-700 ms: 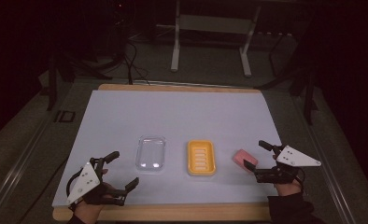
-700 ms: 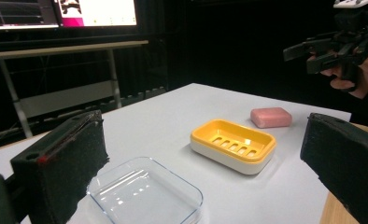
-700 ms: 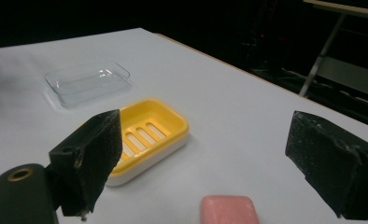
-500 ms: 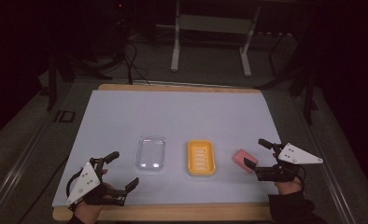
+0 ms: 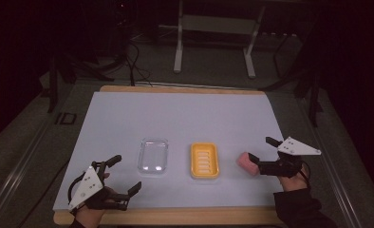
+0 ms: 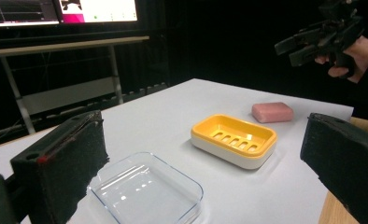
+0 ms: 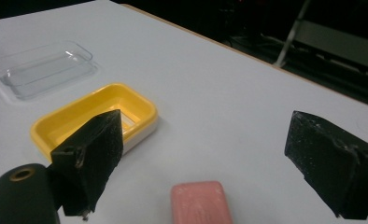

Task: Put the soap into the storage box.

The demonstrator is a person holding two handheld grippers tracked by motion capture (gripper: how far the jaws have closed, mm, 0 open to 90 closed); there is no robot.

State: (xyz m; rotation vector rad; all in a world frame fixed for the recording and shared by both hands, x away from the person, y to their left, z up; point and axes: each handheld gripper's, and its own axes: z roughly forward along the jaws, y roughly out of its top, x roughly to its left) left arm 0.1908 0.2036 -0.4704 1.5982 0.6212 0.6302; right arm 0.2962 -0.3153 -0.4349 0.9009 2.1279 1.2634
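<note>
- Left gripper [image 5: 126, 174]: jaws gaping wide, holding nothing.
- Right gripper [image 5: 261, 149]: jaws spreading wide, hovering beside pink soap [image 5: 246, 162].
- Yellow soap dish [image 5: 204, 160], clear lid [image 5: 153, 155]: sitting on table [image 5: 185, 114].

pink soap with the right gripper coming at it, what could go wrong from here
1. The right gripper is open with the pink soap low between its jaws; a shallow or off-centre close could squeeze the bar out sideways.
2. The yellow soap dish sits close beside the soap, so a jaw may nudge it.
3. The clear lid lies loose near the left gripper and could be knocked.
</note>
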